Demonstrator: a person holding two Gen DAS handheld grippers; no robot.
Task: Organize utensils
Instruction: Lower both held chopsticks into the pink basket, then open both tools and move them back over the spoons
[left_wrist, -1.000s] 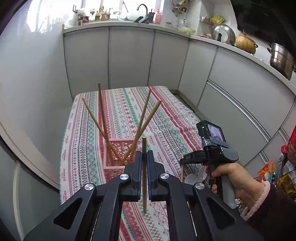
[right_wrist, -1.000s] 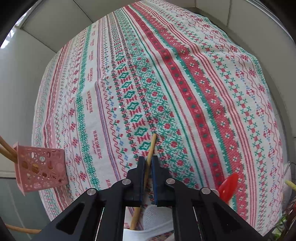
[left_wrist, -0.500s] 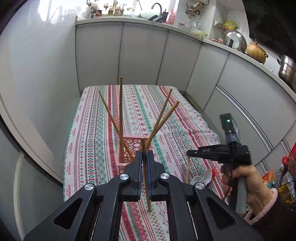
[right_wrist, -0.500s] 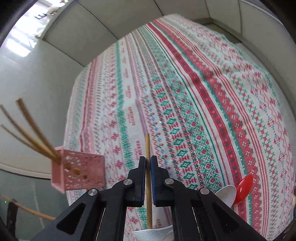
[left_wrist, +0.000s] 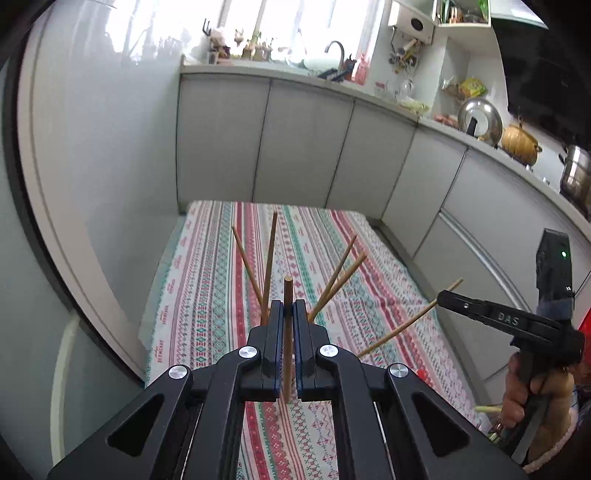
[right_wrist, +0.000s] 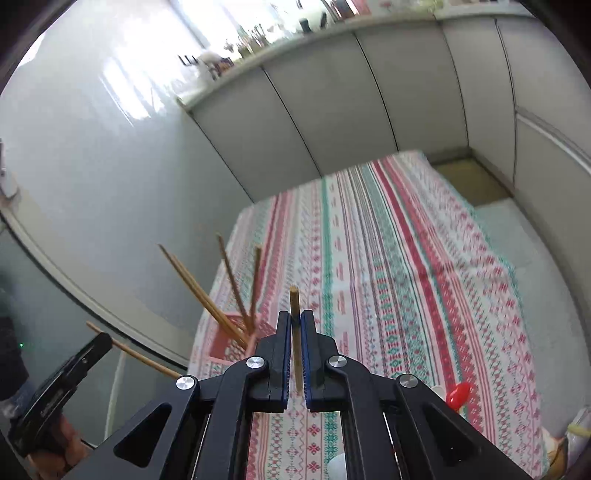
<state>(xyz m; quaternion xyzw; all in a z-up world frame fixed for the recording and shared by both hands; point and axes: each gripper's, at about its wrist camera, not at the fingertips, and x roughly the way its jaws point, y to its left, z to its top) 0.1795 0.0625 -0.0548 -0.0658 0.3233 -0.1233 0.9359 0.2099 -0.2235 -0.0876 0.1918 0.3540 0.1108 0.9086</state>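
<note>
Done: four chopsticks (left_wrist: 269, 258) stood in pink holder (right_wrist: 225, 338), frame centre | Held: one chopstick clamped by left gripper (left_wrist: 287, 314), another by right gripper (right_wrist: 295, 325) | Left: red spoon (right_wrist: 458, 393), lower right.

My left gripper (left_wrist: 288, 314) is clamped on a chopstick (left_wrist: 287, 295), pointing downward. My right gripper (right_wrist: 295, 325) is likewise clamped on a chopstick (right_wrist: 294, 301); my right hand (left_wrist: 535, 391) grasps its handle.

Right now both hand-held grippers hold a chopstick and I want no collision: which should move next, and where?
Probably the left hand-held gripper: its chopstick hangs nearest the pink holder, where four already stand. Ease it over the opening while the right hand-held gripper waits.
</note>
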